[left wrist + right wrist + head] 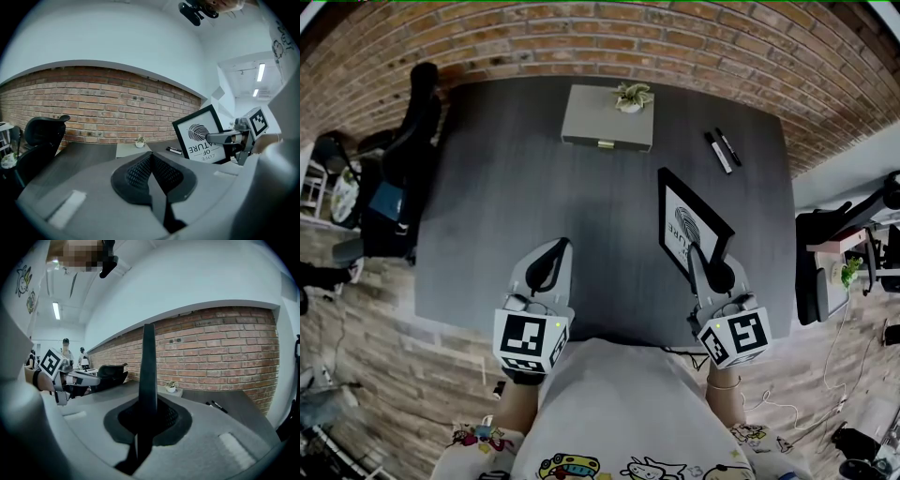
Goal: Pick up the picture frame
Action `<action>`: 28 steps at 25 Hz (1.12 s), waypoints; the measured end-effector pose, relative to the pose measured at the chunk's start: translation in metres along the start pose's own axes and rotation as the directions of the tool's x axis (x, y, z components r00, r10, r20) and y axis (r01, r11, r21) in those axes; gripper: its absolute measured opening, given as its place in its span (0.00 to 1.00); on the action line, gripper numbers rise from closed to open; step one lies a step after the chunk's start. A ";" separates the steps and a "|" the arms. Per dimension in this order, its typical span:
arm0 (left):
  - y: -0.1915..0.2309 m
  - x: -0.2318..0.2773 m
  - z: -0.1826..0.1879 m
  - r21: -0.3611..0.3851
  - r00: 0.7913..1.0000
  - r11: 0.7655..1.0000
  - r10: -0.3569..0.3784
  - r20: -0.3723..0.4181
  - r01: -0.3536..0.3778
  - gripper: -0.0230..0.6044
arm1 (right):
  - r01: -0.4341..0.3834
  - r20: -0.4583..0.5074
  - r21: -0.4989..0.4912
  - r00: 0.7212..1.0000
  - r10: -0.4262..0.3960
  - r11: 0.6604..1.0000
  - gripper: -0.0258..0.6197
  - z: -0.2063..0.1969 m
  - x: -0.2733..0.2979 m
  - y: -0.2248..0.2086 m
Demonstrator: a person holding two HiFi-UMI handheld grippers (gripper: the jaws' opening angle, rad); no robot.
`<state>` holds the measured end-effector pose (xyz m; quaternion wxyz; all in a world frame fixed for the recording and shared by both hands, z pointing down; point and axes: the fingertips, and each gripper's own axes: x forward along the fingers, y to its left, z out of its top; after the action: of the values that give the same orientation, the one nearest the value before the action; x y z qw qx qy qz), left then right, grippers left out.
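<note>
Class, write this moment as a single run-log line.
left tongs: shut, empty | right tongs: shut on picture frame | task: frame gripped

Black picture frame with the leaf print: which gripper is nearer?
Right. The right gripper grips the edge of the black picture frame; the left gripper sits apart, to its left.

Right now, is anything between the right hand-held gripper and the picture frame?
Nothing visible. The right hand-held gripper is already shut on the frame, gripping its edge. The left hand-held gripper, shut and empty, sits apart from it over the table.
</note>
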<state>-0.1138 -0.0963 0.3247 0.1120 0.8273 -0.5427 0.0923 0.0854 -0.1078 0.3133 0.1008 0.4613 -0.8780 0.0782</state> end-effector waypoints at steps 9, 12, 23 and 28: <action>-0.001 0.001 -0.004 -0.003 1.000 1.000 -0.002 -0.006 0.002 0.06 | -0.005 -0.004 0.019 1.000 0.006 1.000 0.06 -0.007 0.003 0.002; -0.002 0.001 -0.005 -0.003 1.000 1.000 -0.001 -0.009 0.001 0.06 | -0.006 -0.006 0.020 1.000 0.006 1.000 0.06 -0.005 0.003 0.002; -0.001 0.001 -0.007 -0.002 1.000 1.000 0.004 -0.012 -0.004 0.06 | -0.025 -0.019 0.031 1.000 0.025 0.999 0.06 -0.009 0.005 0.004; -0.001 0.003 -0.007 -0.001 1.000 1.000 0.005 -0.012 -0.005 0.06 | -0.023 -0.014 0.036 1.000 0.024 0.999 0.06 -0.009 0.006 0.002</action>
<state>-0.1119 -0.0962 0.3321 0.1154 0.8254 -0.5440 0.0974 0.0816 -0.1100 0.3232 0.0980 0.4520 -0.8811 0.0985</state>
